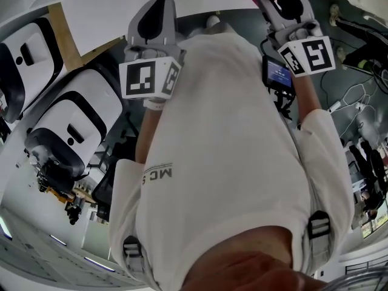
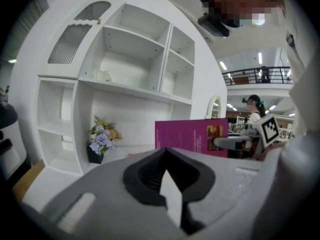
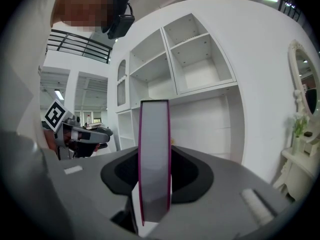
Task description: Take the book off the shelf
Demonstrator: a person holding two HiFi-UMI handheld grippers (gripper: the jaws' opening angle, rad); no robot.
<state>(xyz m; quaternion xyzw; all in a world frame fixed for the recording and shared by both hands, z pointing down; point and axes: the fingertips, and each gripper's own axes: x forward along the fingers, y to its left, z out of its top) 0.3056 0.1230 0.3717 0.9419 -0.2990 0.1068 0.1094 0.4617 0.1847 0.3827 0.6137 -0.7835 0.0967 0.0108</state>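
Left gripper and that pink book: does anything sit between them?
Nothing. In the left gripper view only open air separates the left gripper from the book, which the right gripper holds in front of the white shelf.

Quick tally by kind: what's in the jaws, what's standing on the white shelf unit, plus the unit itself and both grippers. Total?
book: 1, in the right gripper's jaws
flower pot: 1
small pale object, upper shelf, too small to identify: 1
shelf unit: 1
grippers: 2, counting the left gripper, jaws together and empty
total: 6
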